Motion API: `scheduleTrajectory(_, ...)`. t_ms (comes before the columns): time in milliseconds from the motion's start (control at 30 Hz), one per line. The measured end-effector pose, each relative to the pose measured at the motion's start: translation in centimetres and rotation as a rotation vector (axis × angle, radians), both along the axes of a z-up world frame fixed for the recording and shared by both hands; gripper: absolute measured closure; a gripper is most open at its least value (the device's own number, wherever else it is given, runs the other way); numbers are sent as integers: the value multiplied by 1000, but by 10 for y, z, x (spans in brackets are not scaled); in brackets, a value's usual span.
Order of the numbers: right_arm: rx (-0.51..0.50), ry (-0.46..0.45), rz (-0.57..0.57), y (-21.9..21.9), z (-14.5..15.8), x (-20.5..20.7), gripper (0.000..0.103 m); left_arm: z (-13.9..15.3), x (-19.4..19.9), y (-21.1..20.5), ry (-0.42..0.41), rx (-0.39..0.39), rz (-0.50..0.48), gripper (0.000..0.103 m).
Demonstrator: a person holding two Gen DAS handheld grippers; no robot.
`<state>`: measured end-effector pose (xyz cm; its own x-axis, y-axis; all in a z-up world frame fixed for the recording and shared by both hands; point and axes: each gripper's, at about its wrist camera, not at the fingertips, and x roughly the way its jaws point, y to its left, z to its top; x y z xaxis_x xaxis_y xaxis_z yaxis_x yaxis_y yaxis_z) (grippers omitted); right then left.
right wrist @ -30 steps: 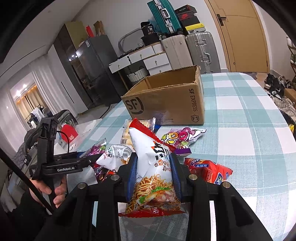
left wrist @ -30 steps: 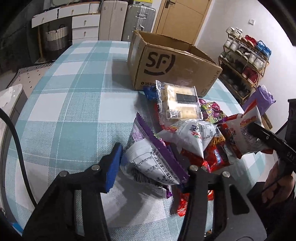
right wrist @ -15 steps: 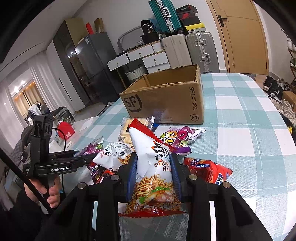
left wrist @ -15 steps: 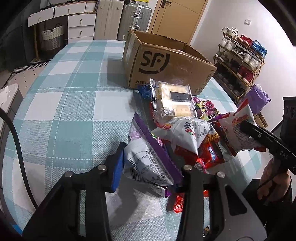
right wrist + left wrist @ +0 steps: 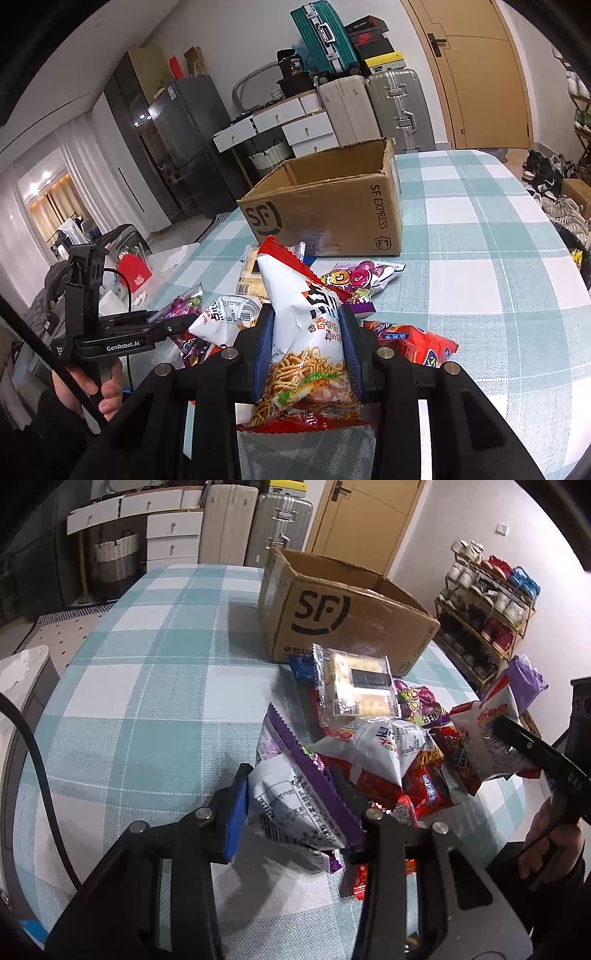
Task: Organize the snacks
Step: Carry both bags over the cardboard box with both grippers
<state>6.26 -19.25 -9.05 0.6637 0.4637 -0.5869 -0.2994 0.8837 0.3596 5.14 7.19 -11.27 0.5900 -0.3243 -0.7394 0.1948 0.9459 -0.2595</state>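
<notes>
The purple-edged snack bag (image 5: 295,805) sits between the two fingers of the left gripper (image 5: 295,805), standing tilted with its zigzag purple seam running up and away from the camera. The blue pad of one finger (image 5: 236,812) presses its white printed side and the other finger meets its purple edge, so the left gripper is closed down on the bag and has hold of it. Below and beside it lies the heap of other snacks (image 5: 388,738) on the checked tablecloth (image 5: 129,686), among them a clear pack of crackers (image 5: 354,686) nearest the cardboard box (image 5: 332,616).

The right gripper (image 5: 306,343) is clamped on a white and red noodle snack bag (image 5: 303,332): both blue-lined fingers squeeze its middle, the top corner sticks up above them, and the bottom hangs down toward the camera. This bag is held above the tablecloth (image 5: 498,277), with the open box (image 5: 332,210) well beyond it and a red packet (image 5: 410,343) lying just to the right of the fingers. In the left wrist view the same bag shows at the right, pinched in the dark fingers.
</notes>
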Motion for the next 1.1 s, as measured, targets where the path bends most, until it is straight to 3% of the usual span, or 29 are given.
scheduleTrajectory(400, 16, -66, 2, 0, 11, -9, 69, 12, -13, 31, -41, -103, 87, 66)
scheduleTrajectory(633, 99, -123, -29, -12, 26, -18, 69, 26, -18, 43, -60, -176, 115, 66)
scheduleTrajectory(933, 125, -152, 17, -6, 62, -21, 69, 86, -19, 36, -158, -190, 64, 66)
scheduleTrajectory(1100, 83, -213, 41, 8, 102, -19, 69, 127, 1, 23, -183, -119, 63, 66)
